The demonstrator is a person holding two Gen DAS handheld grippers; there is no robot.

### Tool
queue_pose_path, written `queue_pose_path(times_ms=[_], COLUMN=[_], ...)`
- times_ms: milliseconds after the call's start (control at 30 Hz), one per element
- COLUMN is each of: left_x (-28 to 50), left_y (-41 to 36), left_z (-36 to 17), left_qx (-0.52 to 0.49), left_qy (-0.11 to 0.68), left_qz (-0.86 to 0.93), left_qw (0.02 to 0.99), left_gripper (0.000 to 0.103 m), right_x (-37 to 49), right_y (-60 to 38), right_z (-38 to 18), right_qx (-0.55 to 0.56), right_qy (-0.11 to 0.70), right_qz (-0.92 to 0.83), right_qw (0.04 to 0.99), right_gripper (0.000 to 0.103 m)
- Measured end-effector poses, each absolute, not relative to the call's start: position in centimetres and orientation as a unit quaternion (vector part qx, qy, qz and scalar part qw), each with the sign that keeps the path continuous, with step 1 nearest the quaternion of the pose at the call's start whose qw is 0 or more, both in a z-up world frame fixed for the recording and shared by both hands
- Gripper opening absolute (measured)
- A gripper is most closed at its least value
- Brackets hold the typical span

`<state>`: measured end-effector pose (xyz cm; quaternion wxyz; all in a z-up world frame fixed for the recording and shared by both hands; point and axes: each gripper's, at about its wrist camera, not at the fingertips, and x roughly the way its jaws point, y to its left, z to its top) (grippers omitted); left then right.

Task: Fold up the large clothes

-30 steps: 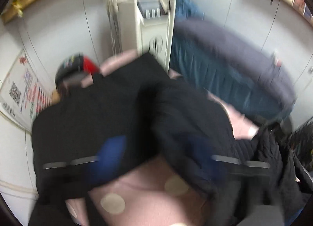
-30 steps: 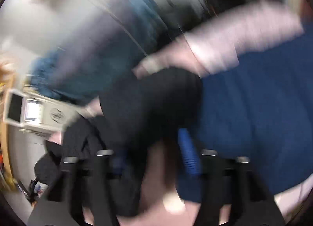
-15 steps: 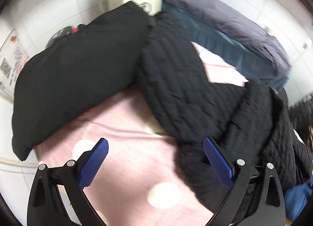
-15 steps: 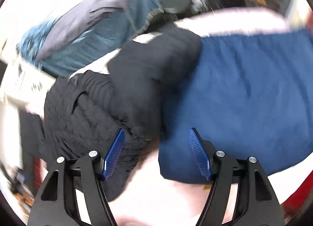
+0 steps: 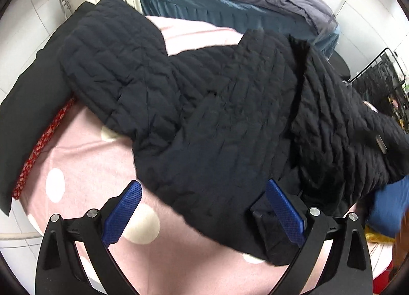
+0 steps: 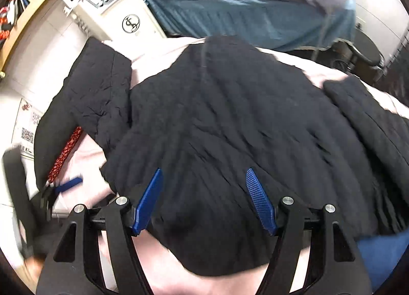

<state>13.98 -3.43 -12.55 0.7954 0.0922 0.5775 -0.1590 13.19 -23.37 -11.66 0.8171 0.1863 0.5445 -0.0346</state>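
On the pink spotted bed cover (image 5: 84, 157), the black quilted coat (image 5: 230, 105) lies spread and rumpled, unfolded. Left gripper (image 5: 202, 208) and right gripper (image 6: 204, 200) hover over its near hem, fingers released, probably positioned to seize that edge.

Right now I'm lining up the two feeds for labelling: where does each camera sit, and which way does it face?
Left wrist: on the left gripper, low over the pink dotted blanket, facing the black quilted jacket; its open blue fingers show.
Right wrist: on the right gripper, over the jacket's near edge; its open fingers show.
Shared: jacket, blanket, white machine, blue-skirted bed.
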Motion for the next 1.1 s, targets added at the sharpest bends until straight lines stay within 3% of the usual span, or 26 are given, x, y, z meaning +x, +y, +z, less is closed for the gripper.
queue_pose_path(times_ms=[233,267,300,367,433,600,767,1033,1100], left_x=[12.8,12.7,12.6,12.6,12.7,14.3,17.6,20.2,20.3], left_y=[2.0,2.9,3.5,4.6,5.0,1.6,-7.1,-19.8,-21.7], left_z=[-13.9,-13.9,-14.0,-14.0,-13.8,-12.3,-10.8,-13.5,-14.7], left_qx=[0.114,0.11,0.106,0.095,0.085,0.09,0.149,0.207,0.226], left_qy=[0.595,0.599,0.602,0.605,0.603,0.581,0.542,0.527,0.521], left_qz=[-0.103,-0.096,-0.09,-0.081,-0.078,-0.124,-0.169,-0.133,-0.119], left_qw=[0.789,0.788,0.786,0.786,0.789,0.8,0.809,0.814,0.814], left_gripper=[0.096,0.096,0.096,0.096,0.096,0.096,0.097,0.096,0.092], right_x=[19.4,19.8,19.8,18.2,15.8,8.1,1.0,0.1,0.8], right_y=[-23.4,-23.4,-23.3,-24.2,-25.3,-28.6,-32.7,-31.7,-31.4], right_z=[-16.3,-17.0,-17.8,-17.9,-16.6,-11.4,-7.8,-6.8,-6.6], right_qx=[0.205,0.188,0.156,0.179,0.185,0.166,0.185,0.207,0.2], right_qy=[0.576,0.586,0.597,0.581,0.558,0.498,0.466,0.452,0.452], right_qz=[-0.111,-0.122,-0.147,-0.135,-0.142,-0.164,-0.198,-0.187,-0.181], right_qw=[0.783,0.778,0.773,0.782,0.797,0.835,0.842,0.848,0.85], right_gripper=[0.067,0.054,0.033,0.014,0.007,0.005,0.005,0.005,0.005])
